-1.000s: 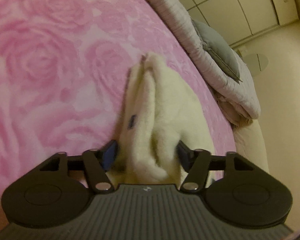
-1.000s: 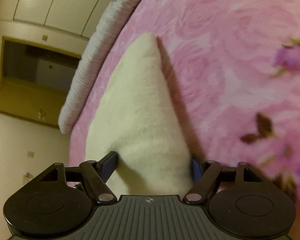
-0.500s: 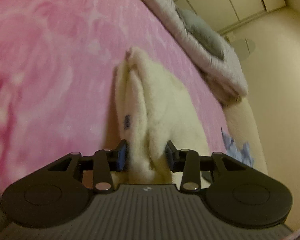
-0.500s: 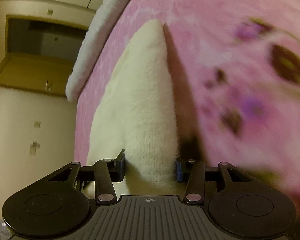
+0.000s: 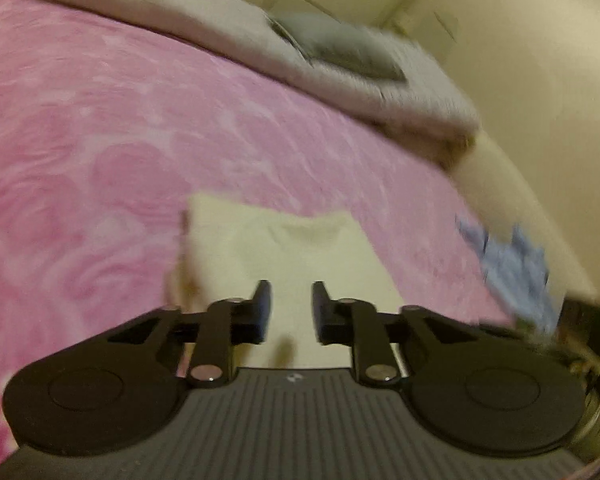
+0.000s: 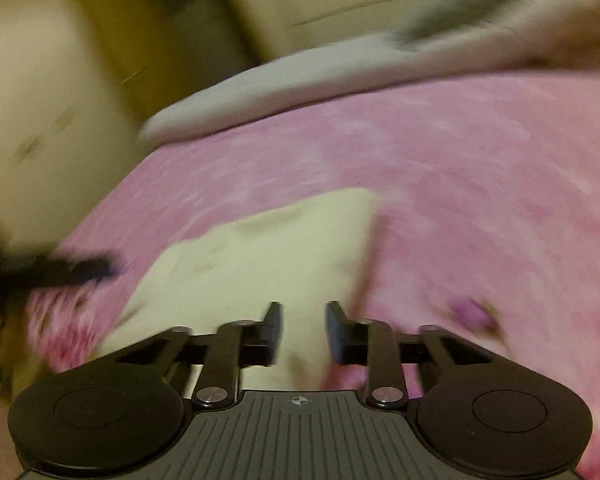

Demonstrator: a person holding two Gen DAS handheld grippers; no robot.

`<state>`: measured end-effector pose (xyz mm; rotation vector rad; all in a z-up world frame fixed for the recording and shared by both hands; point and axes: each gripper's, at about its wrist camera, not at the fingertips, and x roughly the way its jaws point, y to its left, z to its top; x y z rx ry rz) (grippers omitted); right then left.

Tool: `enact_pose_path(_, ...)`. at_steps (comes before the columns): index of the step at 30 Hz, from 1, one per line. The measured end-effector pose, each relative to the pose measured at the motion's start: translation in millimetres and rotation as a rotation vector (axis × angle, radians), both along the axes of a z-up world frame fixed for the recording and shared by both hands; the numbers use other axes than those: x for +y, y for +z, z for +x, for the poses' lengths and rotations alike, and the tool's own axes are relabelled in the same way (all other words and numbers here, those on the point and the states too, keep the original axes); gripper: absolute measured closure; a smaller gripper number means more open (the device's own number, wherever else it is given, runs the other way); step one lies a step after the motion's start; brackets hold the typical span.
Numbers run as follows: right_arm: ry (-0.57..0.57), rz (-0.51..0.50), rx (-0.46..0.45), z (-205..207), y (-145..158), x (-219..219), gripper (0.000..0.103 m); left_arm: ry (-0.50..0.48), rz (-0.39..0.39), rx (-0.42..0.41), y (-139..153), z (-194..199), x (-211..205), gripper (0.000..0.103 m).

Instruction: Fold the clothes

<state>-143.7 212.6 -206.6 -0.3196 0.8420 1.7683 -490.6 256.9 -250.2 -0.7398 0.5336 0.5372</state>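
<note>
A cream fluffy garment (image 5: pixel 296 256) lies folded flat on the pink rose-patterned blanket (image 5: pixel 100 140); its neckline faces away from me. My left gripper (image 5: pixel 287 306) is above its near edge, jaws a little apart, nothing between them. In the right wrist view the same garment (image 6: pixel 260 256) lies flat, and my right gripper (image 6: pixel 303 330) hovers over its near right part, jaws a little apart and empty. The left gripper's fingers (image 6: pixel 80 270) show as a dark blur at the left. Both views are motion-blurred.
A grey-white folded quilt (image 5: pixel 228 28) with a grey pillow (image 5: pixel 340 50) lies along the bed's far edge. A blue-white cloth (image 5: pixel 512 264) lies at the bed's right edge. Cream floor and wardrobe doors (image 6: pixel 100 40) lie beyond the bed.
Both grippers held the bunched garment between their jaws. Now it lies flat on the blanket, released, and both grippers have pulled back and tilted up.
</note>
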Motion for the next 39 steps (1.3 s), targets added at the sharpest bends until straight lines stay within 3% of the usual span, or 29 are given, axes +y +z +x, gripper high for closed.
enact_pose_path(2, 0.085, 0.002, -0.02, -8, -13, 19, 0.086, -0.017, 0.035, 0.088, -16, 23, 8, 0.09)
enact_pose_path(4, 0.112, 0.026, -0.028, -2, -25, 37, 0.088, 0.011, 0.076, 0.144, -29, 26, 14, 0.1)
enact_pose_path(9, 0.031, -0.006, -0.07, 23, -39, 96, 0.09, 0.05, 0.061, 0.139, -21, 33, 41, 0.101)
enact_pose_path(10, 0.042, -0.002, -0.056, 28, -36, 101, 0.09, 0.037, 0.066, 0.136, -15, 38, 42, 0.092)
enact_pose_path(14, 0.191, 0.038, -0.042, 26, -29, 119, 0.09, -0.076, 0.083, 0.091, -2, 67, 42, 0.087)
enact_pose_path(17, 0.294, 0.012, -0.035, 13, -38, 139, 0.09, -0.127, 0.133, 0.179, -17, 93, 49, 0.088)
enact_pose_path(18, 0.298, -0.002, -0.05, 10, -45, 147, 0.09, -0.122, 0.145, 0.199, -23, 98, 53, 0.1)
enact_pose_path(23, 0.141, -0.006, -0.037, 14, -66, 181, 0.103, -0.035, 0.136, 0.173, -43, 101, 78, 0.1)
enact_pose_path(24, 0.12, -0.006, -0.021, 16, -67, 182, 0.103, -0.001, 0.162, 0.214, -44, 103, 81, 0.096)
enact_pose_path(25, 0.102, -0.006, -0.004, 19, -68, 182, 0.103, 0.026, 0.193, 0.273, -46, 105, 83, 0.1)
enact_pose_path(26, 0.061, -0.005, -0.015, 22, -66, 179, 0.103, 0.032, 0.187, 0.275, -47, 103, 85, 0.101)
enact_pose_path(28, -0.029, -0.001, -0.047, 30, -60, 171, 0.103, 0.05, 0.139, 0.218, -41, 89, 84, 0.099)
enact_pose_path(30, -0.122, -0.021, -0.075, 42, -52, 158, 0.103, 0.085, 0.14, 0.182, -29, 70, 76, 0.099)
enact_pose_path(35, -0.069, -0.016, -0.016, 30, -36, 99, 0.103, 0.108, 0.124, 0.095, -4, 24, 40, 0.096)
enact_pose_path(39, -0.018, -0.011, 0.036, 20, -22, 51, 0.1, 0.027, 0.114, 0.125, -5, 20, 1, 0.09)
